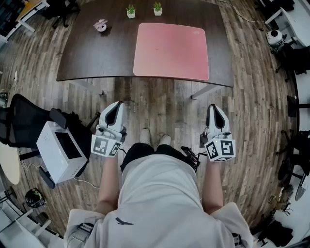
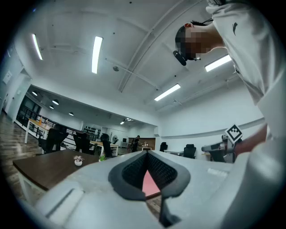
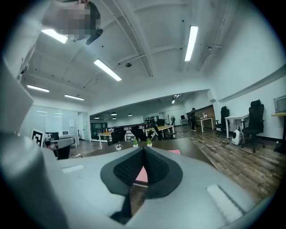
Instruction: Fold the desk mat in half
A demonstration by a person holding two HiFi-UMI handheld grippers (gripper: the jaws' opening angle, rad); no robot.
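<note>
While the person stands back from the worktop point(image 1: 97, 53), the desk mat point(image 1: 171, 51) lies flat and unfolded on it, upper centre-right of the head view; pink, rounded corners, its near edge close to the worktop's front edge; neither gripper touches it.

Left gripper point(image 1: 117, 104): lower left of centre in the head view, over the wooden floor point(image 1: 155, 104), jaws pointing towards the worktop; in its own view the jaw tips meet, clenched on nothing; a sliver of pink mat shows far off through the gap below the tips.

Right gripper point(image 1: 213, 107): lower right of centre, level with the left one, well short of the worktop; its own view shows the tips together, clenched and empty; the mat again shows in the distance behind them.

Other items on the worktop: two small potted plants point(image 1: 131, 10) at the far edge, just beyond the mat's upper left corner; a small pink-and-white ornament point(image 1: 100, 25) further left, apart from the mat.

Left edge of the head view: a white box-shaped machine point(image 1: 58, 150) beside a black chair point(image 1: 24, 121); the person's shoes point(image 1: 145, 135) sit between the two grippers.
</note>
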